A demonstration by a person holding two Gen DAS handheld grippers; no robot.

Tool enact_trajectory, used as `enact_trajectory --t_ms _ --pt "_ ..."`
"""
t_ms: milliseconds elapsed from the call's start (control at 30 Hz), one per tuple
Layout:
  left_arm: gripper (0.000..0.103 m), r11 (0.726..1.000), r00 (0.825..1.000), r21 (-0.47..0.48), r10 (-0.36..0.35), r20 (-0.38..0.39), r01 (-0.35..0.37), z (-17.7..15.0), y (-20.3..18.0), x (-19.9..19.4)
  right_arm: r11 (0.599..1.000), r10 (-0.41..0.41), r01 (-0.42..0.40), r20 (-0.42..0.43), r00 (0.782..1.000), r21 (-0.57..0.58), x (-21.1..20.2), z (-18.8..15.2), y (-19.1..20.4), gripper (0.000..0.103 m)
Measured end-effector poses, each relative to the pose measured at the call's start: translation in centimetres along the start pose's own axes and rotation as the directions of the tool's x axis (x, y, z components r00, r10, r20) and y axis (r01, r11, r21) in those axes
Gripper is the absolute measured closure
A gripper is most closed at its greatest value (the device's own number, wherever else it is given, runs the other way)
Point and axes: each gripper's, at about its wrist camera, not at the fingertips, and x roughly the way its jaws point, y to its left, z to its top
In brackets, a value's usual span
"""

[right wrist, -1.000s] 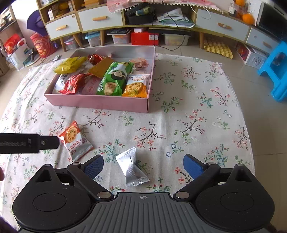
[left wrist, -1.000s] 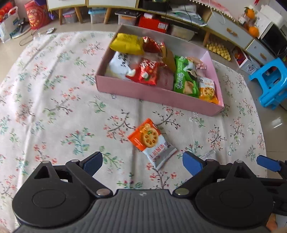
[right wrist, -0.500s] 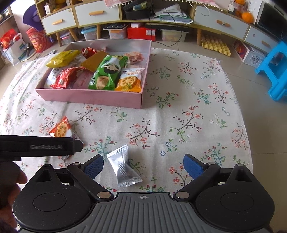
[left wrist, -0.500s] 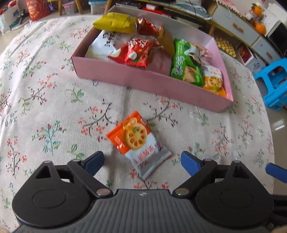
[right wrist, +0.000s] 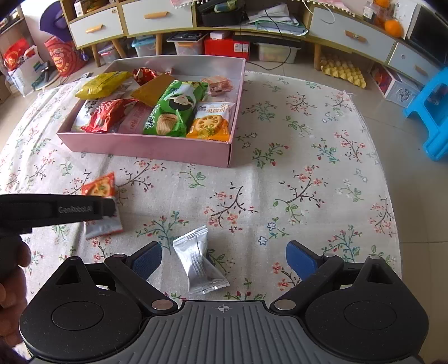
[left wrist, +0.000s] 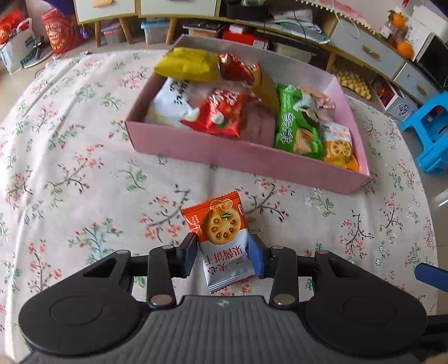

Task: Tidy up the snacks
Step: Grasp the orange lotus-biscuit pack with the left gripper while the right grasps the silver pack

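Low cabinets with pale drawers (right wrist: 156, 16) line the far wall behind a floral tablecloth (right wrist: 308, 156) spread wide across the surface. On the cloth sits a shallow pink cardboard box (left wrist: 224, 152) crowded with snack bags, a green crisp packet (left wrist: 296, 123) among them. Nearer, the left gripper (left wrist: 224, 253) has just been closing its jaws, and its blue pads now pinch the sides of an orange-and-silver biscuit packet (left wrist: 221, 235) lying on the cloth in front of the box. The right gripper (right wrist: 224, 261) hangs spread wide over a small silver foil sachet (right wrist: 198, 263), pads clear of it.
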Motion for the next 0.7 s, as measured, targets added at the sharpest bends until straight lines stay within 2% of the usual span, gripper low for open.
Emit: enact_trajectory --t_ms 333,533,567,633,667,700 --pt "0.067 0.998 0.997 0.002 -0.057 0.044 0.057 0.0 0.7 -2.7 0.999 -0.012 0.01 -0.026 1.0 -0.051 1.2 -0.4 0.7 0.006" --pt "0.067 0.999 0.997 0.014 -0.043 0.062 0.043 0.0 0.4 -2.8 0.992 0.007 -0.014 -0.05 0.999 -0.123 2.4 -0.9 2.1 0.009" --pt "0.067 0.999 0.997 0.011 -0.04 0.063 0.04 0.2 0.4 -2.7 0.99 0.011 -0.018 -0.05 0.999 -0.139 2.6 -1.0 2.4 0.016" --pt "0.067 0.999 0.997 0.005 -0.038 0.062 0.038 0.2 0.6 -2.7 0.985 0.017 -0.028 -0.066 0.998 -0.168 3.1 -1.0 2.9 0.045" --pt "0.067 0.999 0.997 0.002 -0.039 0.06 0.039 0.2 0.7 -2.8 0.986 0.02 -0.033 -0.085 0.996 -0.164 3.6 -1.0 3.0 0.076" --pt "0.067 0.999 0.997 0.0 -0.04 0.06 0.04 0.2 0.8 -2.9 0.989 0.04 -0.053 -0.093 0.995 -0.141 3.7 -0.9 2.8 0.078"
